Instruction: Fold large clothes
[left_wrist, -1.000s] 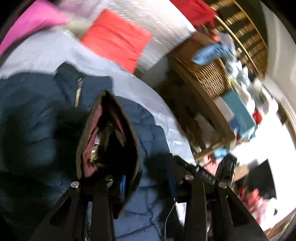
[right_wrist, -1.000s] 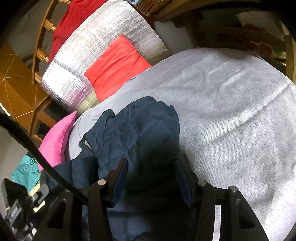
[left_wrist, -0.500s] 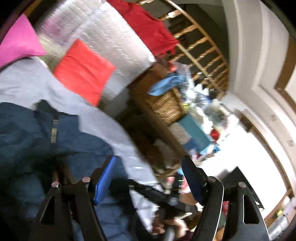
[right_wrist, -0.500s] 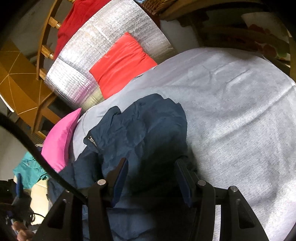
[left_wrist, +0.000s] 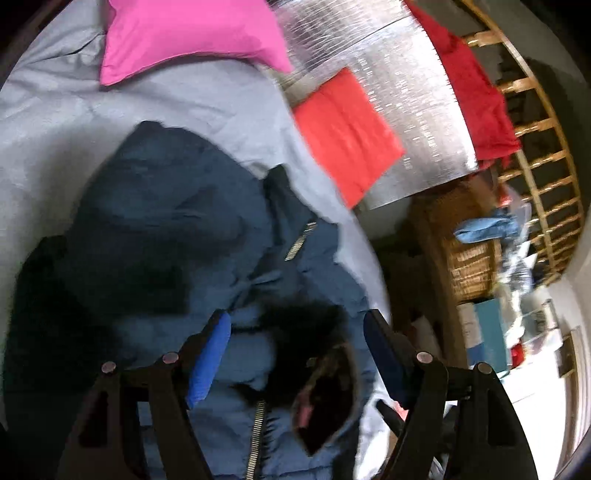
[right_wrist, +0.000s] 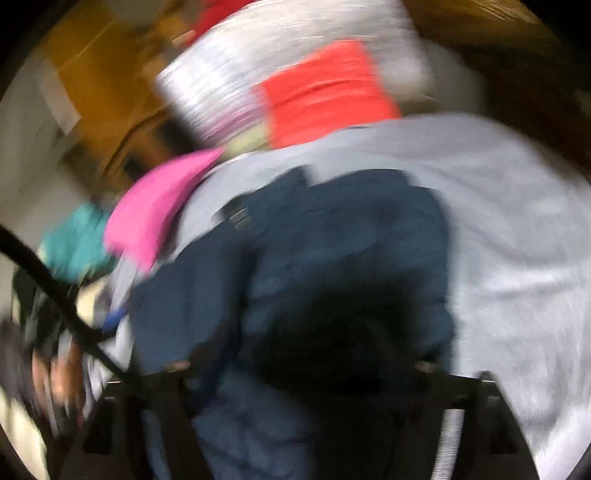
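A dark blue padded jacket (left_wrist: 177, 229) with a black fur trim and a metal zip lies crumpled on the grey sheet (left_wrist: 207, 103). My left gripper (left_wrist: 295, 339) is open just above it, over the fur trim and a dark pocket opening; nothing is held. In the right wrist view the picture is badly blurred: the jacket (right_wrist: 332, 236) fills the middle and my right gripper (right_wrist: 306, 365) sits low against it, its fingers apart and lost in the dark fabric.
A pink pillow (left_wrist: 192, 33) and a red cushion (left_wrist: 343, 136) lie at the head end against a silver foil panel (left_wrist: 399, 92). A wicker basket (left_wrist: 469, 266) and cluttered shelves stand to the right, off the bed edge. A black cable (right_wrist: 55, 291) crosses the right view.
The left gripper has let go of the dark pocket piece, opened and swung back over the jacket. The right gripper is moving fast, and its view has turned left and gone blurred.
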